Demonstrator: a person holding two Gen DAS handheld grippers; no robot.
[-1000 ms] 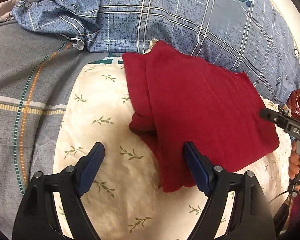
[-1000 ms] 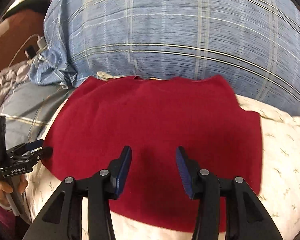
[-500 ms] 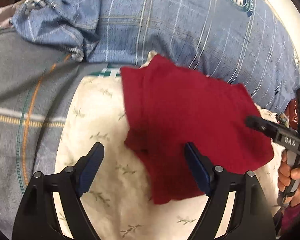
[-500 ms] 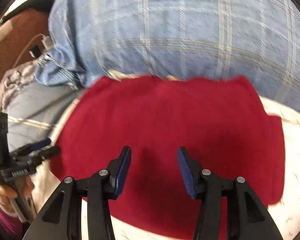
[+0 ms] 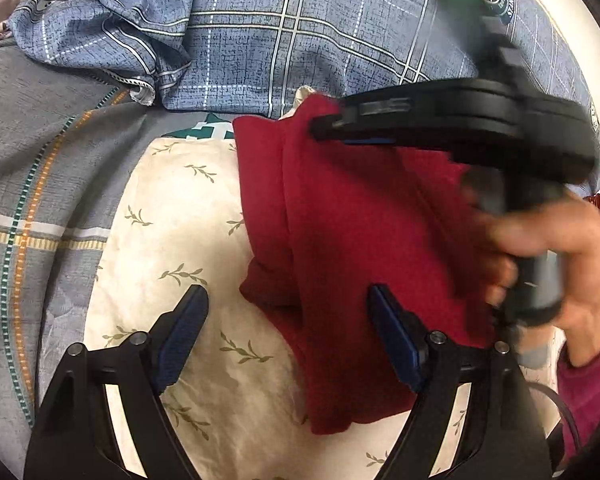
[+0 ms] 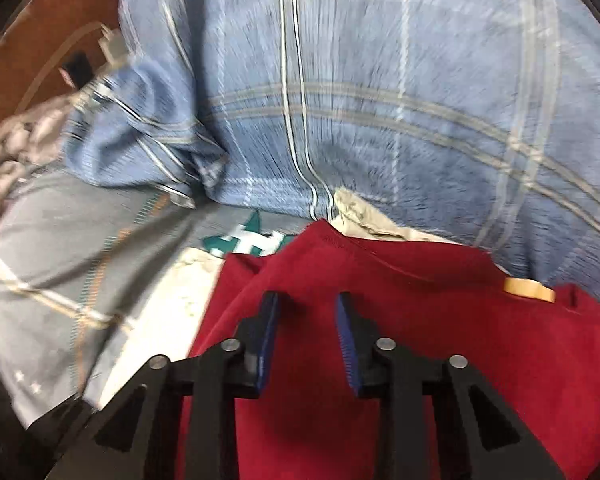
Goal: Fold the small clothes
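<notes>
A dark red garment (image 5: 352, 240) lies partly folded on a cream leaf-print cloth (image 5: 180, 240). My left gripper (image 5: 288, 312) is open and empty, hovering just above the garment's near left edge. My right gripper (image 5: 324, 130) reaches across the garment from the right, its tips over the far left corner. In the right wrist view the right gripper (image 6: 306, 308) is open with a narrow gap, just above the red garment (image 6: 440, 340) near its far edge. A tan label (image 6: 530, 290) shows on the garment's far right.
A blue plaid quilt (image 5: 300, 32) is bunched along the far side; it also shows in the right wrist view (image 6: 380, 100). A grey striped sheet (image 5: 40, 160) covers the bed on the left. A charger and cable (image 6: 100, 52) lie at the far left.
My right gripper has swung left across the garment to its far left corner. The left gripper has stayed open by the near edge, shifting only slightly.
</notes>
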